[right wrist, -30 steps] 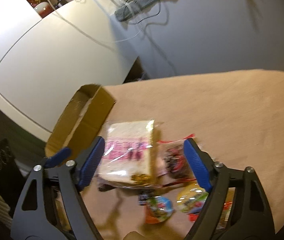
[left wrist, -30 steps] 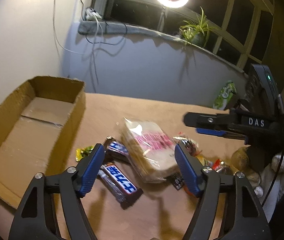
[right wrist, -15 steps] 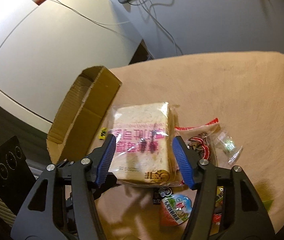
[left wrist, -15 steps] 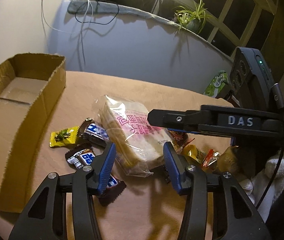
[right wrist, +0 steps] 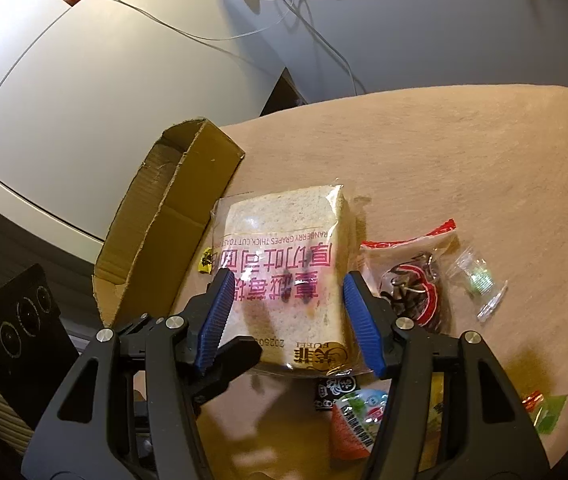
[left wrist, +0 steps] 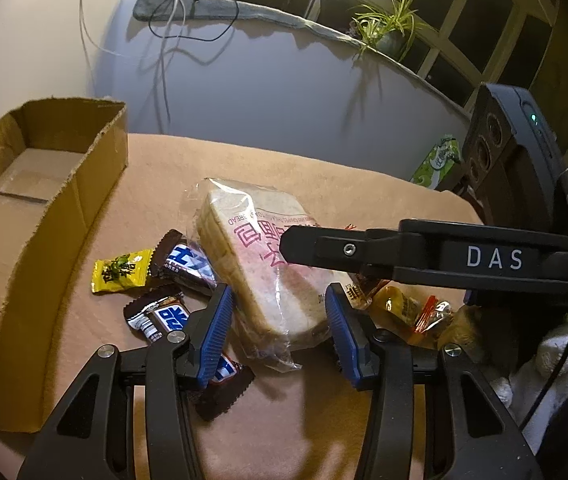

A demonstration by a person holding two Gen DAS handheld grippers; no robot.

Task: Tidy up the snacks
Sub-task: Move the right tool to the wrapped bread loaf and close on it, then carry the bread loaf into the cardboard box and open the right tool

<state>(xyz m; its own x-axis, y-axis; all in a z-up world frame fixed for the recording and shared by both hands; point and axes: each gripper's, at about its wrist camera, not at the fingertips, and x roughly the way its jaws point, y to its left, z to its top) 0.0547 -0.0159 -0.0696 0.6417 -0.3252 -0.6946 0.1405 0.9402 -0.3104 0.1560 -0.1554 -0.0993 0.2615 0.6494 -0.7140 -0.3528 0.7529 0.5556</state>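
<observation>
A bagged loaf of sliced toast (left wrist: 262,264) with pink lettering lies on the tan table among loose snacks. My left gripper (left wrist: 276,324) is shut on the near end of the loaf. My right gripper (right wrist: 284,312) is shut on the same loaf (right wrist: 288,264) from its other side; its arm (left wrist: 424,256) crosses the left wrist view above the bread. An empty open cardboard box (left wrist: 24,208) stands left of the loaf, also in the right wrist view (right wrist: 164,216).
Chocolate bars (left wrist: 186,266) and a yellow candy (left wrist: 120,270) lie between loaf and box. Several small packets (left wrist: 408,306) lie right of the loaf; a red-trimmed bag (right wrist: 412,280) and a clear wrapper (right wrist: 478,280) show in the right wrist view. A wall stands behind the table.
Both grippers moved in around the loaf and closed their jaws onto it from wide open. The loaf now sits squeezed between both pairs of pads.
</observation>
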